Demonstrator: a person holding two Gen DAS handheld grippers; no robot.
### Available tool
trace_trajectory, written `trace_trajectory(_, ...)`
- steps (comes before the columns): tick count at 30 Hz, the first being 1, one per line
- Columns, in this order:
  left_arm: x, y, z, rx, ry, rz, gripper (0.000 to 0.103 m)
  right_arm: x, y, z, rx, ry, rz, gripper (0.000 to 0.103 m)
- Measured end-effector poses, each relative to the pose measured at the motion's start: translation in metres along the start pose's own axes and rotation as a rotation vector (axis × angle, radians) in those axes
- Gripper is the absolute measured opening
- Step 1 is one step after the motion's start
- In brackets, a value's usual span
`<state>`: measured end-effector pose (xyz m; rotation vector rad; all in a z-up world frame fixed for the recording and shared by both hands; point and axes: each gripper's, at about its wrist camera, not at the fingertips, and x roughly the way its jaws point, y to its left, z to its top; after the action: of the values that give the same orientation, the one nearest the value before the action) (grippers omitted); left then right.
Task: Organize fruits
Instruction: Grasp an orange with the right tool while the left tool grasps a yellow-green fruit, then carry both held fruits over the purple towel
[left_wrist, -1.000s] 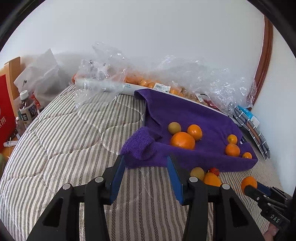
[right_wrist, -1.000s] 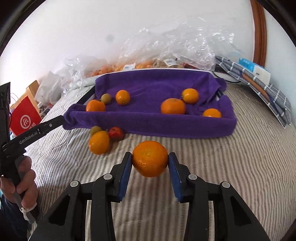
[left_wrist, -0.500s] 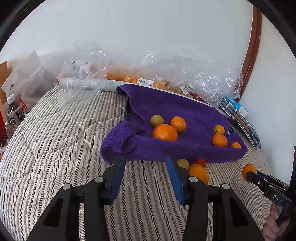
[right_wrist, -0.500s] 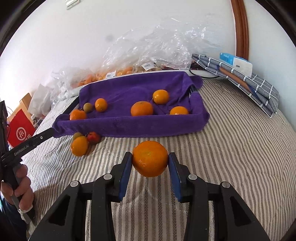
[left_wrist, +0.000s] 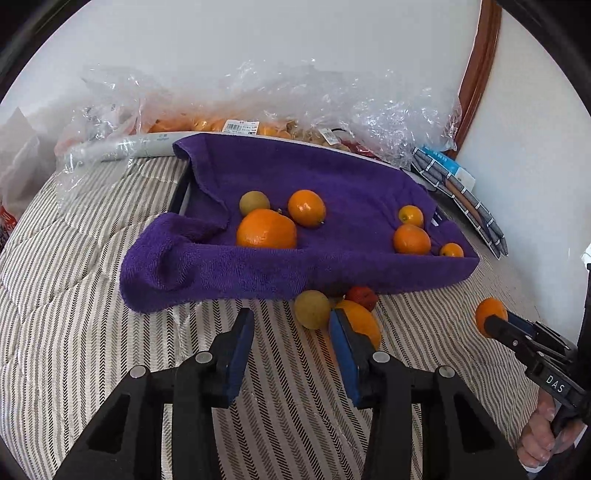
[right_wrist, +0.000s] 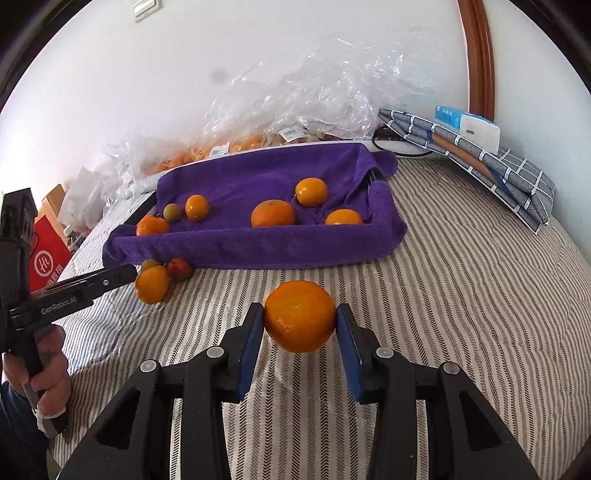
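Fruits: six lie in the towel-lined tray (left_wrist: 207, 280), three sit loose on the bed just in front of it, and one is carried.
Tray contents: five oranges and one greenish-brown fruit (left_wrist: 254, 202); the largest orange (left_wrist: 266, 229) lies at the near left, touching or almost touching the greenish one, with a smaller orange (left_wrist: 306, 207) just beside it; three more oranges (right_wrist: 272, 213) cluster toward the right end.
Tray lining: a purple towel (right_wrist: 258, 247) draped over the rim, bunched at the left front corner.
Loose fruit: a green-yellow fruit (left_wrist: 312, 308), a small red fruit (left_wrist: 361, 297) and an orange (left_wrist: 360, 325), close together against the towel's front edge.
Bags: crumpled clear plastic bags (right_wrist: 314, 99) behind the tray along the wall, holding more orange fruit (too many and too blurred to count).
Bed: a striped herringbone quilt (right_wrist: 461, 295) carries everything.
Room: white wall, a curved wooden frame (right_wrist: 478, 55) at the right, a folded checked cloth (right_wrist: 509, 177) with a small box on it, a red bag (right_wrist: 46, 258) at the far left.
Left claw (left_wrist: 291, 347): jaws closing with nothing between them; its right finger covers part of the loose orange.
Right claw (right_wrist: 300, 332): pinching a held orange (right_wrist: 300, 320) above the quilt, well in front of the tray.
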<state>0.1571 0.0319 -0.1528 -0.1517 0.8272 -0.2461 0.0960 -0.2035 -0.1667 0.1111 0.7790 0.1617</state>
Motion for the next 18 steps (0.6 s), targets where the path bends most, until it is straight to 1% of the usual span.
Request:
trace_trajectory(2, 0.006, 0.000, 0.003, -0.009, 0.019, 0.003, 0.039, -0.001, -0.003, 0.000, 0.009, -0.003, 0.003, 0.040)
trace_trajectory(5, 0.015, -0.001, 0.007, -0.016, 0.055, -0.020, 0.037, -0.002, -0.009, 0.001, 0.032, -0.005, 0.014, 0.040)
trace_trajectory(7, 0.020, -0.004, 0.007, -0.011, 0.066, -0.014, 0.036, -0.002, -0.011, 0.001, 0.046, -0.007, 0.022, 0.040)
trace_trajectory(9, 0.022, -0.011, 0.008, 0.010, 0.061, 0.009, 0.035, 0.000, -0.014, 0.001, 0.060, -0.005, 0.031, 0.040)
trace_trajectory(11, 0.024, -0.015, 0.008, 0.022, 0.063, 0.017, 0.029, 0.001, -0.015, 0.001, 0.070, 0.000, 0.035, 0.040)
trace_trajectory(12, 0.024, -0.016, 0.008, 0.031, 0.064, 0.016, 0.023, 0.002, -0.016, 0.001, 0.073, 0.003, 0.035, 0.040)
trace_trajectory(15, 0.020, -0.016, 0.006, 0.035, 0.049, 0.009, 0.022, 0.001, -0.016, 0.002, 0.075, 0.005, 0.036, 0.040)
trace_trajectory(18, 0.015, -0.011, 0.006, 0.007, 0.026, 0.008, 0.022, -0.002, -0.013, 0.004, 0.063, -0.003, 0.028, 0.040)
